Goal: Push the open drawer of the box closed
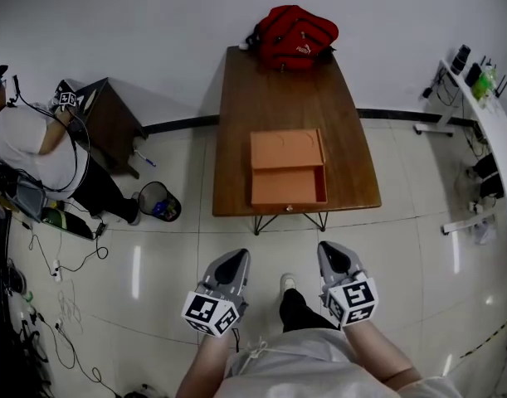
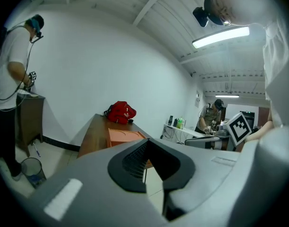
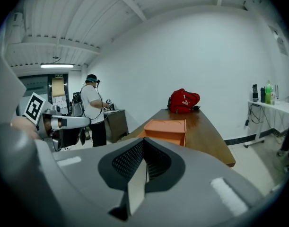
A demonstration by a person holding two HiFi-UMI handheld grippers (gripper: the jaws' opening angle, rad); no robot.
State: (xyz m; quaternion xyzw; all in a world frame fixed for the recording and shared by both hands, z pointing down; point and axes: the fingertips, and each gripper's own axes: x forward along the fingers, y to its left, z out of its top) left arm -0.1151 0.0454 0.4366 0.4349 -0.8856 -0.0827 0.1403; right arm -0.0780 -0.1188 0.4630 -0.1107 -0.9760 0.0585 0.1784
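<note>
An orange box [image 1: 286, 149] sits on the near half of a brown wooden table [image 1: 278, 89]. Its open drawer [image 1: 288, 186] is pulled out toward me and reaches close to the table's front edge. Both grippers hang over the floor in front of the table, well short of the drawer. My left gripper [image 1: 236, 258] is shut and holds nothing. My right gripper [image 1: 330, 252] is likewise shut and empty. The left gripper view shows the box [image 2: 127, 136] beyond the closed left gripper [image 2: 146, 145]. In the right gripper view, the box [image 3: 168, 126] lies ahead of the right gripper [image 3: 143, 144].
A red bag [image 1: 294, 33] rests at the table's far end. At left, a person [image 1: 37, 152] stands by a dark cabinet [image 1: 112, 123], with a waste bin [image 1: 158, 201] nearby. Cables [image 1: 62, 305] trail on the floor. A white desk [image 1: 494, 123] lines the right side.
</note>
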